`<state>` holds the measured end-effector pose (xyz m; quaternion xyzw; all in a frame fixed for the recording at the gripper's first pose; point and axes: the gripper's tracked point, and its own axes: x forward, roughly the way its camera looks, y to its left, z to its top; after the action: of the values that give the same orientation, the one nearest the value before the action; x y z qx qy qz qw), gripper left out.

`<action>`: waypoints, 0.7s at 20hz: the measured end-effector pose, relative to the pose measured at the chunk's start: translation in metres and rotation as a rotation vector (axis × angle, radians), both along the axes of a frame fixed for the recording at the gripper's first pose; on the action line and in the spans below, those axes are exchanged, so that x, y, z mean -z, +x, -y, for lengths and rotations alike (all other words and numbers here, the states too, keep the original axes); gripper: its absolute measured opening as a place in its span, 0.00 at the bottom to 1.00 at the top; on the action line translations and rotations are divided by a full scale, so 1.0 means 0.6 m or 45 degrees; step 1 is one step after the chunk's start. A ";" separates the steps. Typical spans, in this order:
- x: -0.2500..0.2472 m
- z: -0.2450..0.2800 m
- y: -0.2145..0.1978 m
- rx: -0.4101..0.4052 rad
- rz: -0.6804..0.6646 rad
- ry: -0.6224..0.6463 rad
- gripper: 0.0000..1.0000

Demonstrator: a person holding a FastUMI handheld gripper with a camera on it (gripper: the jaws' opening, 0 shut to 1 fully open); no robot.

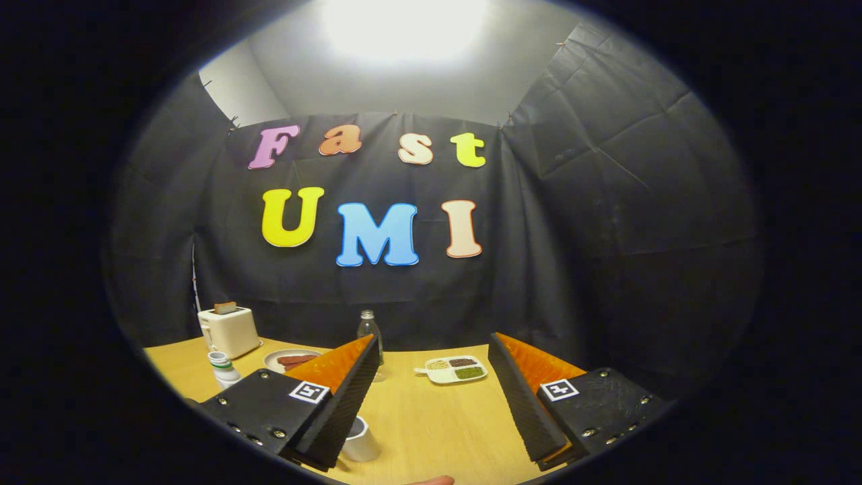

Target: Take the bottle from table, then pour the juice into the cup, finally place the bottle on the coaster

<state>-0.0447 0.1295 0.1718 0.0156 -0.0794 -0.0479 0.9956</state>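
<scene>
- Wooden, pale-yellow table carries everything; most of its things stand along the far edge against the booth's black cloth wall, which leaves the middle bare, likely as working room for the pour.
- Cream boxy toaster with a slice of bread in its slot stands at the table's far left corner, well apart from the task's things, so it looks like set dressing.
- Two-finger gripper hangs above the near half of the table with its fingers spread wide and nothing between them: released, holding nothing. The gap between them opens toward the far edge, which I judge suits an approach to the bottle.
- Clear glass bottle with a narrow neck stands upright near the far edge, beyond the left finger, whose tip hides its lower part. It is still on the table, so the taking step is not yet done.
- Round white plate with dark reddish strips lies left of the bottle, partly behind the left finger.
- White divided dish with small heaps in green, dark and pale tones lies right of the bottle, near the far edge.
- White cylindrical cup stands upright at the near edge, just below the left finger and partly behind it, well apart from the bottle; the bottle must be carried back to it.
- Small white jar with a green band stands at the left edge, in front of the toaster.
- Coaster: I cannot make one out.
</scene>
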 end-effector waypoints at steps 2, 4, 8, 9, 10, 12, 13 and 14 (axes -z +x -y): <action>-0.001 -0.055 -0.009 -0.075 0.013 0.012 0.98; 0.004 -0.106 -0.016 -0.138 0.016 0.015 0.98; 0.018 -0.210 -0.024 -0.252 0.012 0.008 0.98; 0.020 -0.237 -0.024 -0.287 0.012 0.015 0.98; 0.024 -0.264 -0.023 -0.325 0.010 0.023 0.98; 0.038 -0.309 -0.020 -0.380 -0.009 0.027 0.98; 0.044 -0.326 -0.018 -0.393 -0.020 0.018 0.98; 0.053 -0.341 -0.015 -0.400 -0.031 0.008 0.98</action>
<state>-0.0536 0.3342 0.1403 0.0305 -0.0636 0.1079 0.9917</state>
